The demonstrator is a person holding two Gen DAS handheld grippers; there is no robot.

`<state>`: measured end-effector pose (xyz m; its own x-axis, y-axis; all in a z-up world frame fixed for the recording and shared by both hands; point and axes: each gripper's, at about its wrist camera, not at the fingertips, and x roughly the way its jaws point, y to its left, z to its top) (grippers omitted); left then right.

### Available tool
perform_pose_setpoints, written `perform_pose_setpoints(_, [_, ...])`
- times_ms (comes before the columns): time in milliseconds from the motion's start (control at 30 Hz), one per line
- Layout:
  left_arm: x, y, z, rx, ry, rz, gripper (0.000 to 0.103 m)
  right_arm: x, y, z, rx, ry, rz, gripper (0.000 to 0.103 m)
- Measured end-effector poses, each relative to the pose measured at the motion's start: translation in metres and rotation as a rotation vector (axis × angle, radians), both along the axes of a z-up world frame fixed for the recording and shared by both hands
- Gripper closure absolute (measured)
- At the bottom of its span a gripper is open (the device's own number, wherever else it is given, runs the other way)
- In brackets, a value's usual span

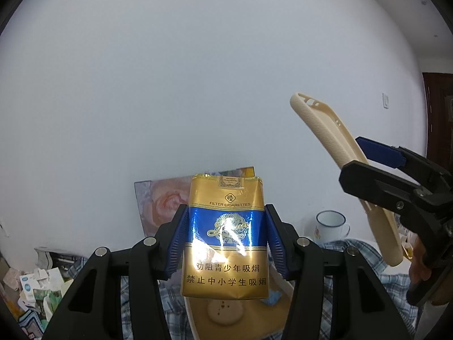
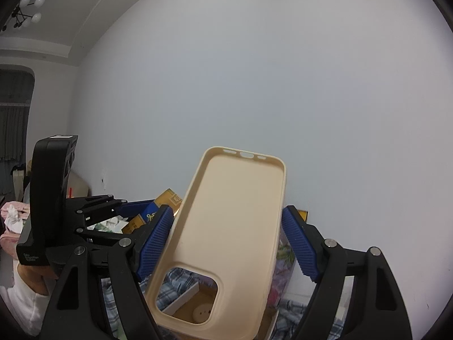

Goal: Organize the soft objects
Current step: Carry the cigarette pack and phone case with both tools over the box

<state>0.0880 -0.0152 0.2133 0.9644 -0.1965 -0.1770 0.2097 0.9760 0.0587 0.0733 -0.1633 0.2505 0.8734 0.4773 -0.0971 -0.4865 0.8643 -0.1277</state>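
Observation:
My left gripper [image 1: 225,242] is shut on a gold and blue soft cigarette pack [image 1: 225,240], held upright in the air in front of the wall. My right gripper [image 2: 226,245] is shut on a cream silicone phone case [image 2: 226,226], its inside facing the camera and its camera cut-out low. In the left wrist view the phone case [image 1: 334,147] and the right gripper [image 1: 365,155] are at the right, raised and tilted. In the right wrist view the cigarette pack [image 2: 153,212] and the left gripper [image 2: 133,212] show at the left, partly hidden.
Below lies a blue plaid cloth [image 1: 354,249] with a wooden tray [image 1: 243,314] holding a round beige disc [image 1: 225,310]. A white enamel mug [image 1: 331,225] and a floral picture [image 1: 161,201] stand by the wall. Cluttered packets [image 1: 36,286] lie at left.

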Motion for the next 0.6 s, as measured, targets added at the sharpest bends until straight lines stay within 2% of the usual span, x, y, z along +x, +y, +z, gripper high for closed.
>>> perform_pose_setpoints(267, [0.028,0.005,-0.009,-0.010,0.029,0.004,0.048,0.032,0.000,-0.022,0.019,0.048,0.005,0.025])
perform_pose_setpoints(600, [0.076,0.013,-0.042,-0.005,0.131,0.020,0.048,0.082,0.004,-0.066,0.042,0.203,0.016,0.025])
